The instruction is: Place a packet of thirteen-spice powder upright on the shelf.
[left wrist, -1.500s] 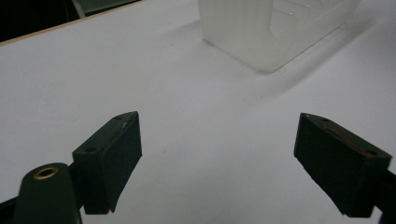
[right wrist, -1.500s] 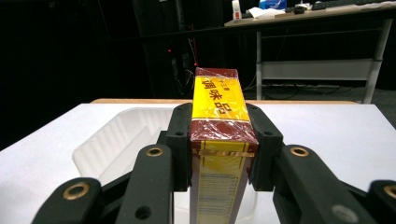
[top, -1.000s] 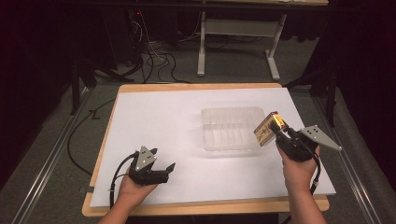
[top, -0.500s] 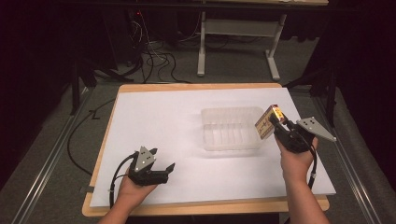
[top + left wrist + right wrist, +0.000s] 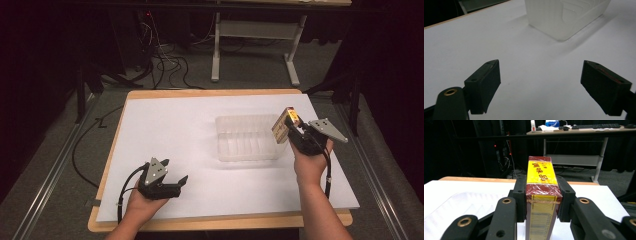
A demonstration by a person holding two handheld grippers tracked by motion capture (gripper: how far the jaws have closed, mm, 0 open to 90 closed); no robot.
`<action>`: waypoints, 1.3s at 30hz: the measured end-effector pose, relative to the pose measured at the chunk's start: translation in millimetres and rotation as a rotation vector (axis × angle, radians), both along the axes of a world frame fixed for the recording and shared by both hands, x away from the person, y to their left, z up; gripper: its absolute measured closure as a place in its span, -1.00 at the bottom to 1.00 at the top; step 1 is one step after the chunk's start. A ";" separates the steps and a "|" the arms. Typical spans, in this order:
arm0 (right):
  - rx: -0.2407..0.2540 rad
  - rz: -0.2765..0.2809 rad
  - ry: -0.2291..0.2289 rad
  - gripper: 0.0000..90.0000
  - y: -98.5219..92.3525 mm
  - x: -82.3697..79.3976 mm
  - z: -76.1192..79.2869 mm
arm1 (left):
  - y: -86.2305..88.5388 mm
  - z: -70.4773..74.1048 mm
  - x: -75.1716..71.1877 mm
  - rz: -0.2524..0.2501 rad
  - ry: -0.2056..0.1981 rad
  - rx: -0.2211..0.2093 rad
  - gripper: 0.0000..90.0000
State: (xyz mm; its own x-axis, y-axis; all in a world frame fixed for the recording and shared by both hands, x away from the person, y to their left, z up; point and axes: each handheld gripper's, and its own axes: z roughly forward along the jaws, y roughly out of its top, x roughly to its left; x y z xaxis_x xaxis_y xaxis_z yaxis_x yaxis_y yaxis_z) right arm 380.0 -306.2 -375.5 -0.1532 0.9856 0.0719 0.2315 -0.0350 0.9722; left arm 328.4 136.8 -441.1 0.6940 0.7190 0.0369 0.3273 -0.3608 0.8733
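The right gripper (image 5: 291, 131), fingers clamped on the seasoning box (image 5: 541, 195), should lower it level into the clear plastic tray (image 5: 247, 137); left gripper (image 5: 175, 184) idles, fingers released.

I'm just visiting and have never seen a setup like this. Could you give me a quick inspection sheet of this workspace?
Surface: white sheet on a wooden table.
Job's things: clear plastic bin right of centre, with nothing visible inside; red and yellow box with a barcode, held up by the bin's right end.
Clutter: nothing seen on the sheet.
Grippers: right gripper shut on the box; left gripper open, low over the sheet near the front edge.
Cables: one trails from each gripper; more lie tangled on the floor beyond the table.
Surroundings: dark room, grey floor, a desk with a keyboard behind.
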 end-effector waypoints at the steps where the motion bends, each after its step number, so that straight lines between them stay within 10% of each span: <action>1: -0.003 -0.004 0.000 0.51 0.1 1.1 -0.1 | 0.0 0.0 0.0 0.000 0.000 0.000 -0.63; 39: -0.056 -0.035 0.071 0.51 7.3 21.1 -32.8 | -2.5 -1.2 -0.8 -0.016 -0.002 0.013 -0.62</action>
